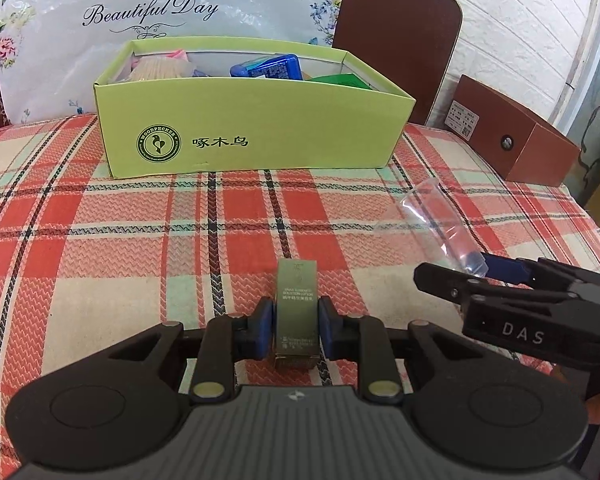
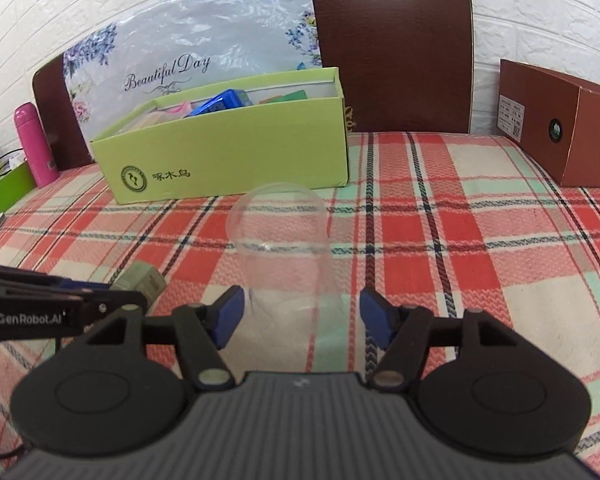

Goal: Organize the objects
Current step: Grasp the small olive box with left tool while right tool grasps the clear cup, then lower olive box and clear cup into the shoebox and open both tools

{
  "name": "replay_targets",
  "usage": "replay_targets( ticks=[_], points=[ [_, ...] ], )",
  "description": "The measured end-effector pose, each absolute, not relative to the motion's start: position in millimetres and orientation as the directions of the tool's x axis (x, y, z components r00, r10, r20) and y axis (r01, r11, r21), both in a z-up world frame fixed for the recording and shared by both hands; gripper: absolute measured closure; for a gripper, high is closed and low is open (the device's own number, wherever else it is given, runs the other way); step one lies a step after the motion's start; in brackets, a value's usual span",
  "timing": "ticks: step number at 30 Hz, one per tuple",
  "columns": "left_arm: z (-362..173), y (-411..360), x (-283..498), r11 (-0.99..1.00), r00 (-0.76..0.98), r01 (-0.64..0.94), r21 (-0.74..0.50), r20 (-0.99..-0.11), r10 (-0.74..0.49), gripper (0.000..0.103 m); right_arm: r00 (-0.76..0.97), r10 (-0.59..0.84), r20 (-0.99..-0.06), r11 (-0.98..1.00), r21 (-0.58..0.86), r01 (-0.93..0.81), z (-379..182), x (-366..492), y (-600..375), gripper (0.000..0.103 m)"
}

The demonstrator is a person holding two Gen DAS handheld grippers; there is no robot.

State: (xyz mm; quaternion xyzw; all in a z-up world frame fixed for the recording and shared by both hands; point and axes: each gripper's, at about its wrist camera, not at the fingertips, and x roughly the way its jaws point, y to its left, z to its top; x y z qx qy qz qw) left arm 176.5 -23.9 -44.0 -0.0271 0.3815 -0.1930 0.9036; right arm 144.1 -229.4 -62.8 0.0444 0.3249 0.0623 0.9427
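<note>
My left gripper [image 1: 295, 326] is shut on a small olive-green lotion carton [image 1: 296, 300] that lies on the plaid cloth [image 1: 120, 240]. The carton's end also shows in the right wrist view [image 2: 144, 280], behind the left gripper's fingers. My right gripper [image 2: 302, 316] is open around a clear plastic cup [image 2: 284, 248] lying on its side, pads apart from its walls. The cup also shows in the left wrist view [image 1: 440, 220]. A light green open box [image 1: 252, 128] holding several items stands at the back, also in the right wrist view [image 2: 228, 152].
A brown box [image 2: 560, 120] stands at the right edge, also in the left wrist view [image 1: 516, 140]. A brown headboard [image 2: 392, 48] and a flowered plastic bag [image 1: 140, 12] are behind the green box. A pink bottle [image 2: 36, 144] stands far left.
</note>
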Motion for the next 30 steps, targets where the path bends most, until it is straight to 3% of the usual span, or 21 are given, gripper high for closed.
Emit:
replay_targets(
  ticks=[4,5,6,10,18,30],
  points=[
    [-44.3,-22.4,177.1,0.922,0.630,0.328,-0.207,-0.679,-0.377,0.078,0.792,0.142,-0.593,0.990,0.089,-0.112,-63.4,148.9,-218.0,0.035],
    [-43.9,-22.6,176.8,0.921,0.630,0.330,-0.206,-0.679,-0.378,0.078,0.791,0.141,-0.595,0.990,0.080,-0.116,-64.0,150.2,-215.9,0.038],
    [-43.4,-22.5,176.5,0.921,0.630,0.331,-0.206,-0.678,-0.378,0.078,0.785,0.146,-0.602,0.989,0.078,-0.124,-64.4,151.5,-214.5,0.057],
    [-35.1,-18.2,174.7,0.914,0.634,0.338,-0.224,-0.663,-0.397,0.079,0.772,0.187,-0.608,0.982,0.112,-0.150,-59.0,149.2,-213.4,0.058],
    [20.7,-5.8,192.3,0.902,0.713,0.367,-0.228,-0.554,-0.430,0.079,0.839,0.262,-0.477,0.964,0.159,-0.211,-3.4,160.8,-215.8,0.058],
    [66.0,-9.5,291.5,0.943,0.820,0.295,-0.154,-0.466,-0.333,0.079,0.902,0.209,-0.377,0.976,0.129,-0.173,35.1,268.4,-207.2,0.058]
  ],
)
